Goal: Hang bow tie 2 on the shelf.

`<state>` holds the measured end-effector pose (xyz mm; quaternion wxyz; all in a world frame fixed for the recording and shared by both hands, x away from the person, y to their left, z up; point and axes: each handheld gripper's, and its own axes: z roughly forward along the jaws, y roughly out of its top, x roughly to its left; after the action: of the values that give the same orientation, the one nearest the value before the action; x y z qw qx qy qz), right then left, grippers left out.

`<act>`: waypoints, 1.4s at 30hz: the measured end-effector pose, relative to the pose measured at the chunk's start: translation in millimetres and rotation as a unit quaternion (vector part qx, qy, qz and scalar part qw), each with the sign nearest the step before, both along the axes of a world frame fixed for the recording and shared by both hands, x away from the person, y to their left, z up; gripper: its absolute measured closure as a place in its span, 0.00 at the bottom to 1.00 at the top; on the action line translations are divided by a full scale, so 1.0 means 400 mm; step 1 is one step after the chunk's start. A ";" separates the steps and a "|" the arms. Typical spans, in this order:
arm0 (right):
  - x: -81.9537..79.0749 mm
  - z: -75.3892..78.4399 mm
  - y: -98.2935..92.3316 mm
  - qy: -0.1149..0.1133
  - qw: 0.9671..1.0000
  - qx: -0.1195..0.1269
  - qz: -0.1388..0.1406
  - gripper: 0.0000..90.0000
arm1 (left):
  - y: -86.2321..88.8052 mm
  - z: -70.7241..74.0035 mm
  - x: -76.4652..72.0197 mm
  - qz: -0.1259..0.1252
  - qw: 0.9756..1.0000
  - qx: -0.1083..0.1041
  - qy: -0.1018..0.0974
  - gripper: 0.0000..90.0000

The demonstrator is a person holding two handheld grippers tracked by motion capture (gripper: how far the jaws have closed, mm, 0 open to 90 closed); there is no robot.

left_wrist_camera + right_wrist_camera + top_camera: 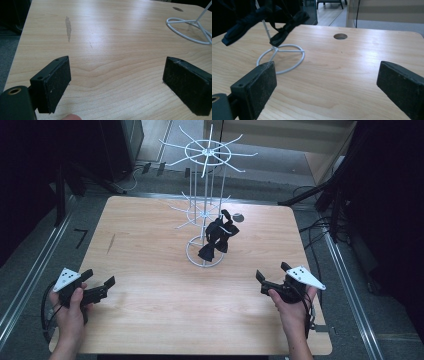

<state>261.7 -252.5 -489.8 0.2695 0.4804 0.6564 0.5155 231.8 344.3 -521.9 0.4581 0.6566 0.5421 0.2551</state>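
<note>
A white wire display rack (206,185) stands on a ring base (205,252) near the middle of the wooden table (150,310). Black bow ties (218,237) hang from its lower hooks; in the right gripper view the bow ties (284,30) dangle above the ring base (280,58). My left gripper (98,283) rests at the table's front left, jaws open and empty; its pads (56,85) frame bare wood. At the front right, my right gripper (272,275) is open and empty, its pads (259,87) wide apart, pointing toward the rack.
A round cable hole (238,217) is in the table behind the rack, seen as a cable hole (340,36) in the right gripper view. A dark scuff (68,26) marks the wood at left. Dark stands and cables surround the table.
</note>
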 end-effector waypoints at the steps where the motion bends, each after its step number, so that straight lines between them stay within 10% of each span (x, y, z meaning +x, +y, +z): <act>1: 0.000 0.000 0.000 0.000 1.000 0.000 0.000 0.03 | 0.000 0.000 0.000 0.000 1.000 0.000 0.000 0.09; 42: -0.121 -0.109 -0.231 0.044 0.998 -0.020 -0.050 0.02 | 0.001 0.000 -0.002 0.003 1.000 -0.004 -0.004 0.09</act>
<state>213.3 -345.1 -533.6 0.2753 0.5292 0.6533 0.4663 231.1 344.6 -522.1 0.4618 0.6521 0.5434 0.2573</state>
